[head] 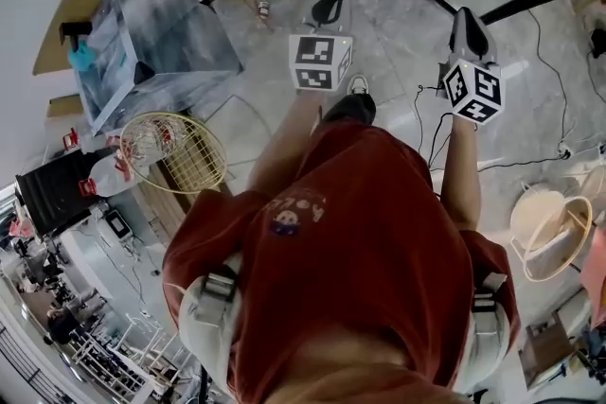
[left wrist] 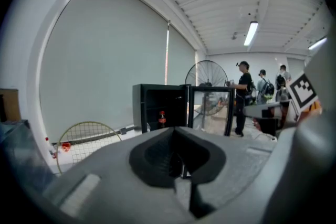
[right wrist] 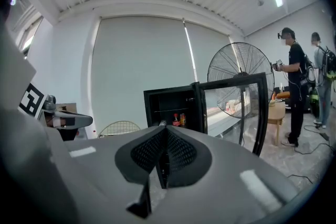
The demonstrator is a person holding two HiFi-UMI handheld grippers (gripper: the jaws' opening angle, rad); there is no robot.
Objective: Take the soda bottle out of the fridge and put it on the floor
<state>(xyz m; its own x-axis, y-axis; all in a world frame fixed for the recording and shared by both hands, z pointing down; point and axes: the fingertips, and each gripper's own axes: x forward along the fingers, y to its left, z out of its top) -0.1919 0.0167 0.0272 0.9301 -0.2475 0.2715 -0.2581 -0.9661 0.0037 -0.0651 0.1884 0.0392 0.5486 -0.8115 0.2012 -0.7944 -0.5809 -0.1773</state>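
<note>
both tongs held out front, gripping nothing, left tongs shut tight, right tongs shut tight too, soda bottle standing upright on a shelf inside the black fridge, glass door swung open, well apart from either tongs

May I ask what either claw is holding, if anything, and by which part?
Nothing is held: the left claw and the right claw are both shut and empty.

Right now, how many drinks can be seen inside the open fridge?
2: a soda bottle and, beside it on its right, a shorter orange container; more may be hidden.
</note>
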